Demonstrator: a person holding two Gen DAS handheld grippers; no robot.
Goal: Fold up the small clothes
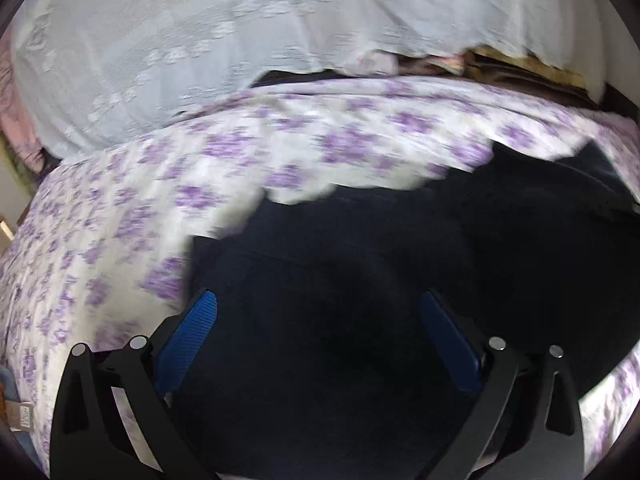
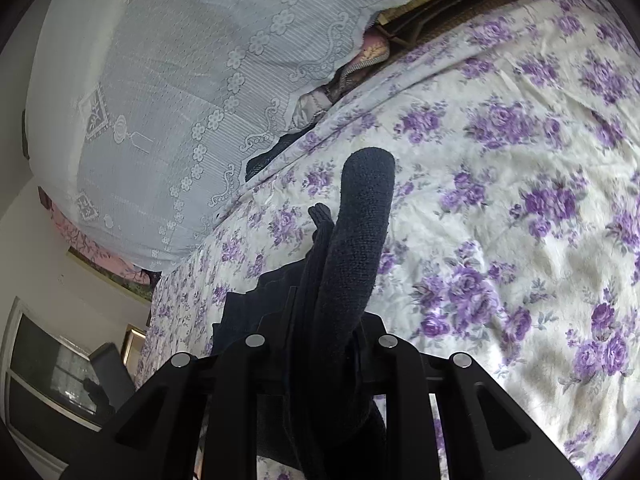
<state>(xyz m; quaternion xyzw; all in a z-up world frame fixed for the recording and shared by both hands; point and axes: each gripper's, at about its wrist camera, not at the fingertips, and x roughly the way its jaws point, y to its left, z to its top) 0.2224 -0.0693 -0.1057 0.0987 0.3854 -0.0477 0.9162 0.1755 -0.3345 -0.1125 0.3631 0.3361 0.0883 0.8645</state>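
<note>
A dark navy knit garment [image 1: 360,280] lies spread on the purple-flowered bedsheet [image 1: 120,220]. My left gripper [image 1: 320,320] is open just above it, its blue pads [image 1: 192,336] wide apart over the cloth. In the right wrist view my right gripper [image 2: 324,344] is shut on a bunched part of the same dark garment [image 2: 356,232], which stands up from the jaws as a rolled tube above the sheet [image 2: 500,200]. The right fingertips are hidden by the cloth.
A large pillow in a pale blue lace cover [image 2: 180,100] lies along the far side of the bed, also in the left wrist view [image 1: 200,40]. Brown and pink bedding [image 2: 368,52] sticks out beneath it. A window and dark furniture [image 2: 60,380] are at the left.
</note>
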